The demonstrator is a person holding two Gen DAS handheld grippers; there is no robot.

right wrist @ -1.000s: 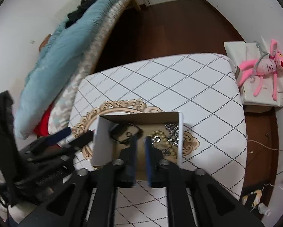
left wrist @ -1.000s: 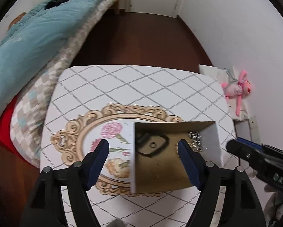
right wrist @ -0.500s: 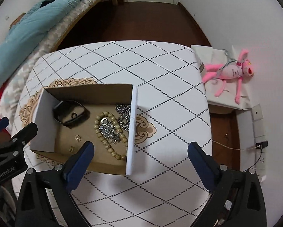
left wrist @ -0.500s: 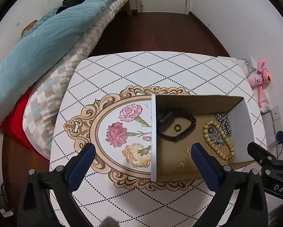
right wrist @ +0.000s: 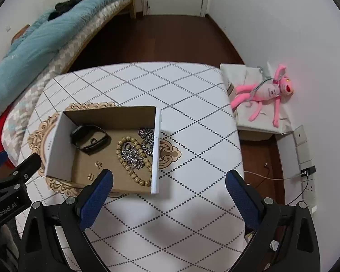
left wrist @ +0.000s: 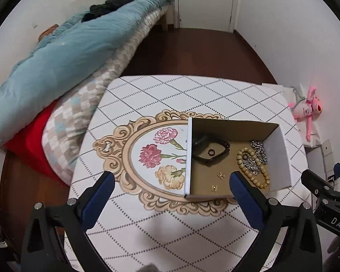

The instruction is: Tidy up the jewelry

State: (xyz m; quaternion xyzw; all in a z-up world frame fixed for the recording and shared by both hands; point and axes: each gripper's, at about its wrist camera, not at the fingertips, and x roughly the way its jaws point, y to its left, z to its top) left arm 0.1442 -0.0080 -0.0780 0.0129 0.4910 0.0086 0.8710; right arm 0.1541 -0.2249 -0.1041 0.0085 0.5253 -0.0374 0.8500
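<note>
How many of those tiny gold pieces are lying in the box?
2. One small gold piece lies on the floor of the cardboard box, below the black band; the other lies nearer the front wall. More could hide under the bead bracelet.

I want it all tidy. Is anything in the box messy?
Yes. In the box, the silver chain lies heaped across the bead bracelet, so the two look tangled. The black watch band and small gold earrings lie apart.

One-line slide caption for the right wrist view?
Open right gripper above the table beside a cardboard box holding jewelry.
</note>
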